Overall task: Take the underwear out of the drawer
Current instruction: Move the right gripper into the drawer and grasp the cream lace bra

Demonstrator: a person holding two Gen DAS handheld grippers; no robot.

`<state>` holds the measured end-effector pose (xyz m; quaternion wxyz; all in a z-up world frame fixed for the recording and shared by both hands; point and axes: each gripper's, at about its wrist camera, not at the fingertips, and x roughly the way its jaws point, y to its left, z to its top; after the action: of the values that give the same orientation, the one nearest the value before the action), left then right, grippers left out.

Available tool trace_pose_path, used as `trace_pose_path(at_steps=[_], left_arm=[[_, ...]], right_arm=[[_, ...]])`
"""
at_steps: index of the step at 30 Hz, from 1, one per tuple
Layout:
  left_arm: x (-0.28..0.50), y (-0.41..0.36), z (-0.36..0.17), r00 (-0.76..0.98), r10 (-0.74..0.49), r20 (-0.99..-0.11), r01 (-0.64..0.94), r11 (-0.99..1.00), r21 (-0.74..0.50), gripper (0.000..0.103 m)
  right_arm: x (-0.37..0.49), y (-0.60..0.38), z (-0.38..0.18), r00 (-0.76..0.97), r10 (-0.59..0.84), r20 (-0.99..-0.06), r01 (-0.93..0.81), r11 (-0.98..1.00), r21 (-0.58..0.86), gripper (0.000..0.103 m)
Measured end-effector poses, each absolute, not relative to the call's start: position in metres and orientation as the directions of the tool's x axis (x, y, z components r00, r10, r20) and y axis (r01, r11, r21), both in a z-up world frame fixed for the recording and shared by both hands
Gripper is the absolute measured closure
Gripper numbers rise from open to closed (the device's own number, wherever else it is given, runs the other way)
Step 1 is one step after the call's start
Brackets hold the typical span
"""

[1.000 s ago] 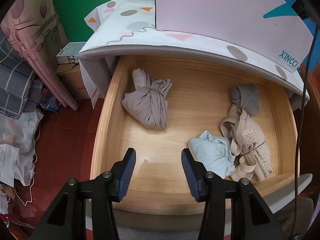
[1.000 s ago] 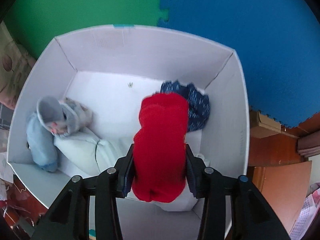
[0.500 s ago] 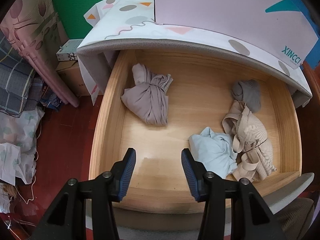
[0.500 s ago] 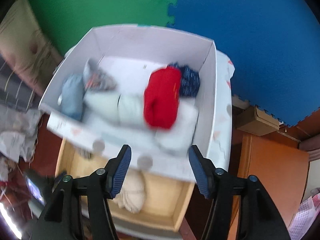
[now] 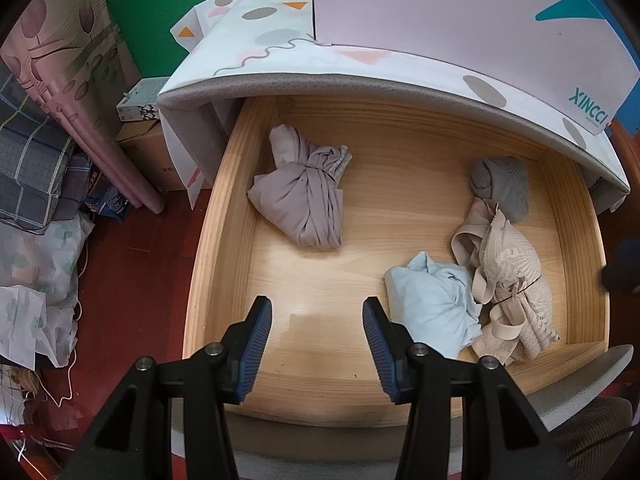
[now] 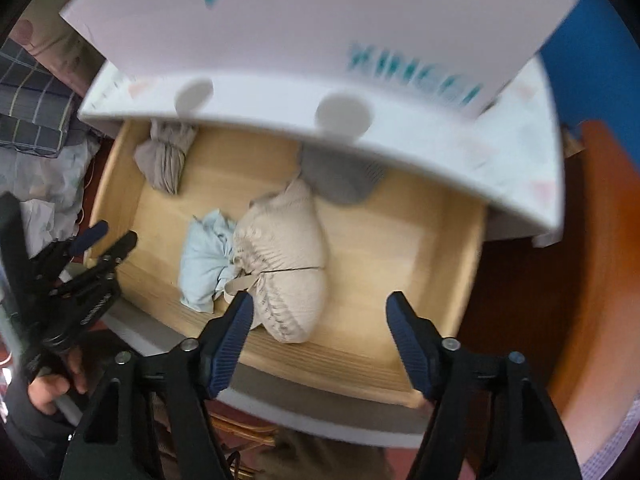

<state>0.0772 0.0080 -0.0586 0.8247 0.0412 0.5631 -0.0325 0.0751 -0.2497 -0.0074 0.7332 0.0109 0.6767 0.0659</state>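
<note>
The wooden drawer stands pulled out. In it lie a taupe bundle, a grey roll, a light blue piece and a beige lace piece. My left gripper hangs open over the drawer's bare front left, nothing between its fingers. In the right wrist view my right gripper is over the drawer's front, its jaws opening and empty, with the beige lace piece just beyond its left finger, beside the light blue piece. The left gripper shows at that view's left edge.
A white box marked XINCCI stands on the patterned cabinet top above the drawer. Folded plaid cloth and a cardboard box crowd the red floor at left. A hand holds the left gripper's handle.
My right gripper let go of the red piece in the white box, opened, and swung down to the drawer. The left gripper stayed put.
</note>
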Motion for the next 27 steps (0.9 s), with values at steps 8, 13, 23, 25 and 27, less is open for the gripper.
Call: trace_pose_path(at_steps=[8, 13, 23, 25, 27], left_arm=[[0.077, 0.008, -0.058, 0.365, -0.017, -0.931, 0.101, 0.995, 0.022, 0.055], [0.077, 0.008, -0.059, 0.364, -0.022, -0.931, 0.102, 0.995, 0.017, 0.055], [0.079, 0.009, -0.06, 0.359, -0.024, -0.933, 0.098, 0.995, 0.012, 0.055], [0.079, 0.009, -0.059, 0.359, -0.024, -0.933, 0.098, 0.995, 0.012, 0.055], [0.079, 0.009, -0.06, 0.358, -0.023, -0.933, 0.097, 0.995, 0.013, 0.055]], right_arm=[[0.088, -0.227, -0.068, 0.014, 0.116, -0.993, -0.084, 0.99, 0.115, 0.029], [0.093, -0.218, -0.089, 0.007, 0.096, -0.995, -0.087, 0.992, 0.095, 0.026], [0.092, -0.231, -0.104, -0.003, 0.047, -0.999, -0.048, 0.998, 0.047, 0.039], [0.089, -0.24, -0.104, -0.009, 0.032, -0.999, -0.025, 0.999, 0.033, 0.039], [0.086, -0.253, -0.105, -0.017, 0.017, -1.0, 0.008, 1.0, 0.017, 0.039]])
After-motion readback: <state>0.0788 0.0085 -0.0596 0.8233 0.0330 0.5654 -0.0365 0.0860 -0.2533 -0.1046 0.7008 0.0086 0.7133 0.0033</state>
